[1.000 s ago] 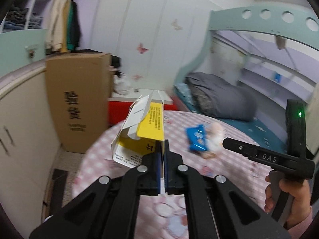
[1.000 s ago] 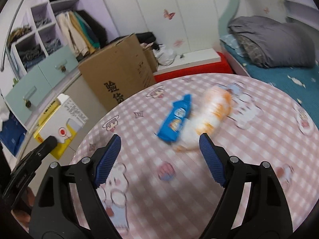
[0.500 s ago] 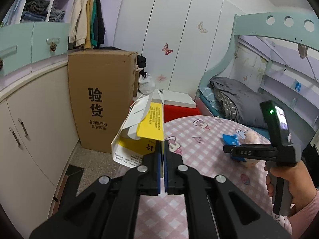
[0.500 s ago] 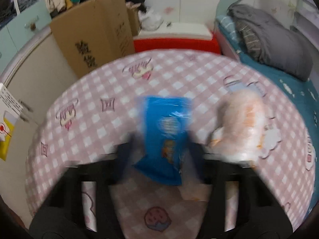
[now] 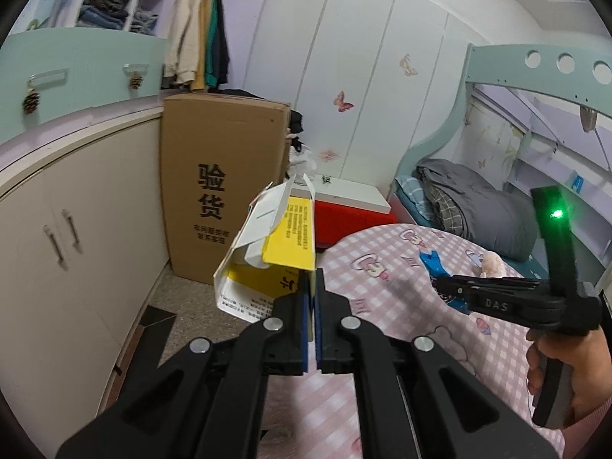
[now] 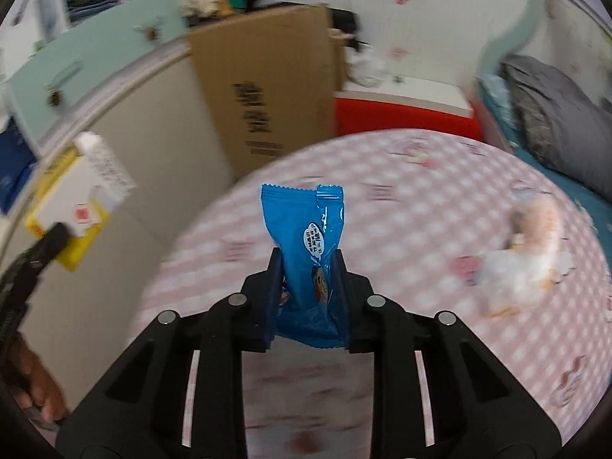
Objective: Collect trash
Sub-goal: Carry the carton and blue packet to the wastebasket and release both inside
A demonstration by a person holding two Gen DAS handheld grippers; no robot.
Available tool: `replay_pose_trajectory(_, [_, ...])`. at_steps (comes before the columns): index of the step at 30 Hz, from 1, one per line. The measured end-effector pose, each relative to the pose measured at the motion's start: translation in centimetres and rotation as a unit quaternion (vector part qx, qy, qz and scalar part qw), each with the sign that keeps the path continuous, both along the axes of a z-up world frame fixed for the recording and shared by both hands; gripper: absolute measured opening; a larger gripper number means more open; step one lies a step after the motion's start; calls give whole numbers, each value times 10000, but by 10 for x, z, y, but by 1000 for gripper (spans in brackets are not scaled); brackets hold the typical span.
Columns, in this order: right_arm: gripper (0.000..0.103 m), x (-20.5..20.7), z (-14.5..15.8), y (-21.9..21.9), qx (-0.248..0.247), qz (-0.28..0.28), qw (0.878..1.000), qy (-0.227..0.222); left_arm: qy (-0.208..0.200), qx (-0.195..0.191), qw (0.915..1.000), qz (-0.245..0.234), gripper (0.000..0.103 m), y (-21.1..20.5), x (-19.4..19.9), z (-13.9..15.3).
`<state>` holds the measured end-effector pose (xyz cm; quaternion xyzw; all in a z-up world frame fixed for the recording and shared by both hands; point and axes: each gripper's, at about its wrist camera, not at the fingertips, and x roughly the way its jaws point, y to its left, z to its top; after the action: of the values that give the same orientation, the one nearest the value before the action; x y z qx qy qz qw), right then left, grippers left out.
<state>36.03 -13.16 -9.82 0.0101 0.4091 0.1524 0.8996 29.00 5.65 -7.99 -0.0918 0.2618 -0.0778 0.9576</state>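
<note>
My left gripper (image 5: 313, 287) is shut on a yellow and white carton (image 5: 267, 252) with open flaps, held in the air beyond the table's left edge. The carton also shows at the left of the right wrist view (image 6: 76, 199). My right gripper (image 6: 308, 267) is shut on a blue snack wrapper (image 6: 306, 237) and holds it upright above the pink checked round table (image 6: 420, 199). In the left wrist view the right gripper (image 5: 443, 287) is at the right with the blue wrapper (image 5: 432, 264). A pale orange and white wrapper (image 6: 524, 244) lies on the table.
A tall cardboard box (image 5: 225, 191) stands on the floor by cream cabinets (image 5: 69, 237). A red and white box (image 5: 348, 210) sits behind the table. A bed with grey bedding (image 5: 474, 206) is at the right.
My right gripper has closed on the blue wrapper and lifted it off the table. My left gripper has swung left with the carton, away from the table.
</note>
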Motion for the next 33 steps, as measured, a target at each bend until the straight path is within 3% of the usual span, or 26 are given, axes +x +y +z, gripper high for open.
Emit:
replay_pose_trajectory(5, [24,-35,10,70,239,693,9973,-94,48,-74,9995,294,2,41,-30,-2])
replay_pose_trajectory(10, [24,-59,-2,138,382,1296,9908,29,206,-75,9974,684,2,92,-61,-14])
replay_pose_trajectory(17, [24,-75,-57,231,452,1948,9782,555,659,-89,9890,1320,2,163,-92,-53])
replay_pose_trajectory(24, [25,-79,-113,301,469,2277,9675,995,1264,-215,9741,1865,2,222,-111,-110])
replay_pose_trajectory(27, [36,-73,-131,315,577,2219,9673,1085,1531,-250,9654,2098,2,244,-115,-134])
replay_pose_trajectory(28, [55,-69,-138,319,681,2198,9664,1148,1569,-262,9638,2139,2,248,-116,-139])
replay_pose_trajectory(29, [59,-66,-143,319,720,2146,9674,1139,1641,-281,9610,2207,2,254,-116,-146])
replay_pose_trajectory(33, [62,-59,-163,321,531,1969,9709,1255,1862,-344,9537,2335,2,266,-115,-165])
